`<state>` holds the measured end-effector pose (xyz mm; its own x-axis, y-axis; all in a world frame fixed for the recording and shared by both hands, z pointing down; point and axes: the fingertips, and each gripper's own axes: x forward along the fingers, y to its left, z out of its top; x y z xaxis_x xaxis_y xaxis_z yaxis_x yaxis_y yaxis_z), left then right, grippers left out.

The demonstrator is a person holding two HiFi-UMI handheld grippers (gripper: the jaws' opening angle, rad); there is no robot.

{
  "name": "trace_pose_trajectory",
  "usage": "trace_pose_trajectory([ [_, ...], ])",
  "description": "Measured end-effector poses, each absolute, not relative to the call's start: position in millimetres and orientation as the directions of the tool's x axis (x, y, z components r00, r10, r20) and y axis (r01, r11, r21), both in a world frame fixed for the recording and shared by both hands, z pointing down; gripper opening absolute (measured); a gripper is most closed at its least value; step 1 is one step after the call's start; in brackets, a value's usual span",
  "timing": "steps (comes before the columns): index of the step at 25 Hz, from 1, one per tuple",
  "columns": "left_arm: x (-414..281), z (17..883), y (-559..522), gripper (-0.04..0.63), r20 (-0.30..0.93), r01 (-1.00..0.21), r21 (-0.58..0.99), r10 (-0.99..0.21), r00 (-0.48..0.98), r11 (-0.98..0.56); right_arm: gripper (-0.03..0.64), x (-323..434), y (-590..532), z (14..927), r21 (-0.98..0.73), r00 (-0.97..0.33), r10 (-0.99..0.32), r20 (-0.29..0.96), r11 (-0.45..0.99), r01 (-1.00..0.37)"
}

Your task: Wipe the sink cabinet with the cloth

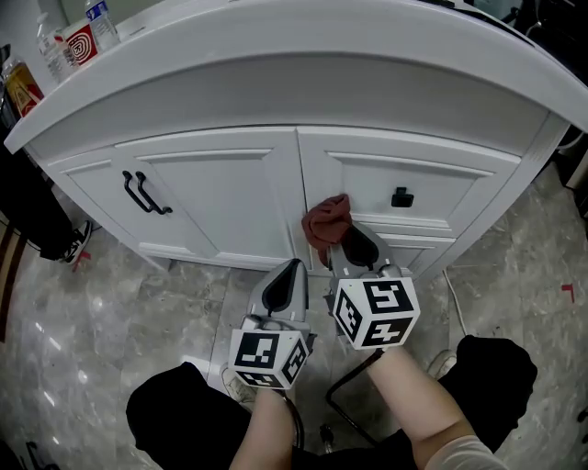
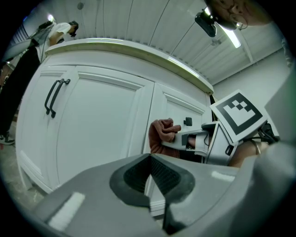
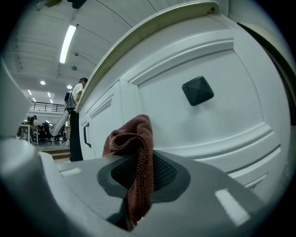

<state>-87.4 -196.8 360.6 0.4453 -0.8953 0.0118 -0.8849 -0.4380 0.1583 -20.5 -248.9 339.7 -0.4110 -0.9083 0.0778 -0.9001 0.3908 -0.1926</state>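
The right claw (image 1: 338,235) is clamped on a reddish-brown cloth (image 1: 328,220). In the right gripper view the cloth (image 3: 132,139) runs down between the two dark pads of this claw (image 3: 137,162) and bunches up above them. The bunched end lies against the white front of the sink cabinet (image 1: 220,197), on the upright strip between the left door (image 1: 216,207) and the drawer (image 1: 413,184), level with the drawer's lower left corner. A black knob (image 1: 401,197) sits on the drawer to the right of the cloth, apart from it; it also shows in the right gripper view (image 3: 198,90).

The left claw (image 1: 292,268) is closed with nothing in it: in its own view the two pads meet tip to tip (image 2: 150,158) and no material shows between them. It hangs just beside the right claw, on its left and a little farther back from the cabinet, not touching the front. From there its camera sees the cloth (image 2: 162,134) held by the right claw (image 2: 184,138) against the cabinet.

Two black bar handles (image 1: 144,195) stand on the left door, well apart from the cloth. The curved white desk (image 1: 276,55) tops the cabinet, and plastic bottles (image 1: 99,20) stand at its far left end. The floor (image 1: 119,303) below is grey marbled tile.
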Motion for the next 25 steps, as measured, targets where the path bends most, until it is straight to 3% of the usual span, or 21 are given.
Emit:
trace_pose_trajectory([
  [25, 17.9, 352.1, -194.1, 0.0, 0.005, -0.798, 0.127, -0.804, 0.594, -0.589, 0.091, 137.5, -226.6, 332.7, -0.181, -0.173, -0.98, 0.094, 0.154, -0.971],
])
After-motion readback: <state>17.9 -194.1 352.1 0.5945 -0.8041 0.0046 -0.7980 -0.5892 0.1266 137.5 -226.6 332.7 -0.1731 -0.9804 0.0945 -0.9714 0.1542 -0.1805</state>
